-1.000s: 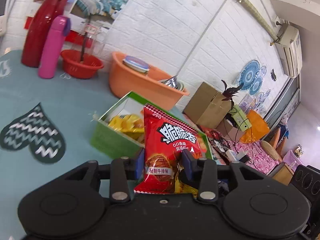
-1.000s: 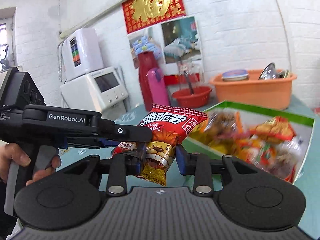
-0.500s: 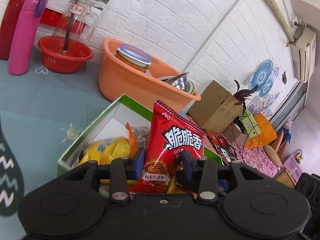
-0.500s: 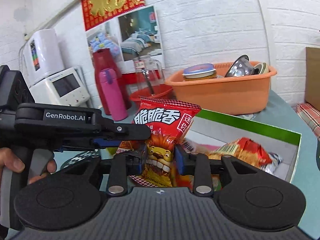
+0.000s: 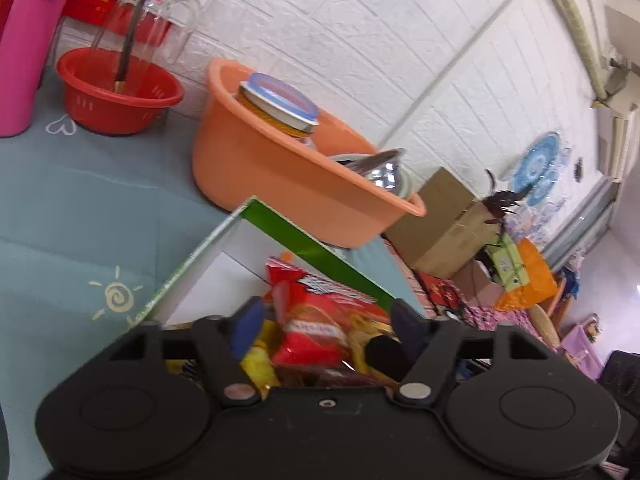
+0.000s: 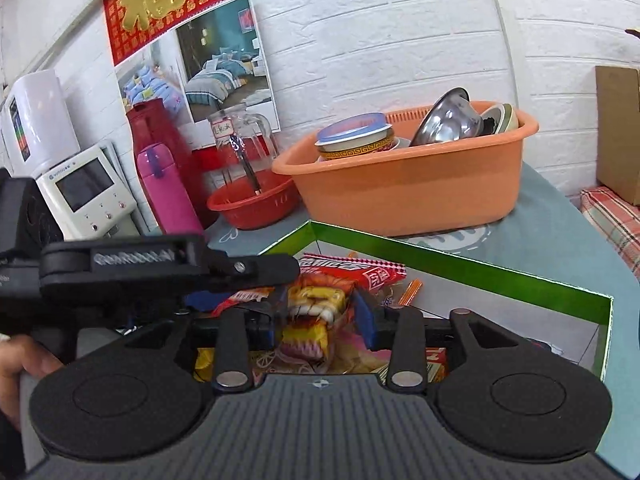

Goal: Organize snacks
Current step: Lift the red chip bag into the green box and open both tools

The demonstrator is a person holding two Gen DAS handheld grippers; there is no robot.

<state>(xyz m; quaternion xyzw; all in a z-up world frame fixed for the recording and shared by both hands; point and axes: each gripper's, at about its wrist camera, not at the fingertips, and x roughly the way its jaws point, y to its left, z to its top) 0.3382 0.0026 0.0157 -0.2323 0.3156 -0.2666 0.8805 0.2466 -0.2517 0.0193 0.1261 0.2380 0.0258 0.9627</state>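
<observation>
- Left gripper (image 5: 324,326) stood over the green box (image 5: 304,240); its jaws were spread wide and touched nothing, and the red snack packet (image 5: 320,320) lay loose between them, already down among the other snacks in the box.
- Right gripper (image 6: 320,320) was clamped on the lion-print snack packet (image 6: 316,312), blue pads pressing both sides of the bag, which hung low inside the box walls.
- The green box sat on the teal tablecloth (image 5: 80,208), just near of the orange basin (image 6: 408,196); a red basket (image 6: 256,204) and a pink flask (image 6: 168,188) stood to the far left.
- Judgement: the step in hand was dropping both packets into the box; the left side looked done, the right not yet let go.
- To do it well: lower the lion-print packet until it rests on the pile, then part the jaws fully so the foil does not cling to a pad.
- Lift each gripper straight up, clear of the box's far wall, to avoid dragging a bag out or tipping the light cardboard.
- The left tool body crossed in front of the right gripper in the right wrist view; withdrawing one hand at a time would likely avoid a knock.
</observation>
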